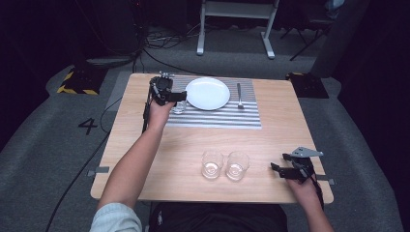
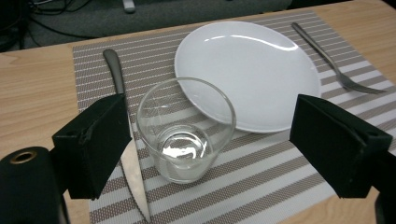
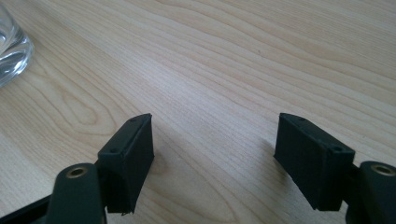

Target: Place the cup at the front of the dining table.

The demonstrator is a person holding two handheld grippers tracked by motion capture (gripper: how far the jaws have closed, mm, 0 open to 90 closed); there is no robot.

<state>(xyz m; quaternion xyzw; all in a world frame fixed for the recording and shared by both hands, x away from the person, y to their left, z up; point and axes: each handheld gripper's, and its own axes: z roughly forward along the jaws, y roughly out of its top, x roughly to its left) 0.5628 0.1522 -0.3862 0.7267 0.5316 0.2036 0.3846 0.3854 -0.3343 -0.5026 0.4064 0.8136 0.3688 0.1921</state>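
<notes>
The left gripper point(image 2: 205, 144) hangs with its jaws open, clear of the glass point(image 2: 186, 130) that stands upright between them on the striped placemat point(image 2: 261, 182). The glass sits at about 7 o'clock of the white plate point(image 2: 247, 70), its rim overlapping the plate's edge in the left gripper view, with a knife point(image 2: 122, 116) just beside it at 9 o'clock and a fork point(image 2: 336, 65) beyond the plate at 3 o'clock. The right gripper point(image 3: 215, 154) rests low over the bare table point(image 3: 224, 56), its jaws wide and empty, and two more glasses point(image 1: 225, 165) stand side by side near it at 9 o'clock in the high view.
</notes>
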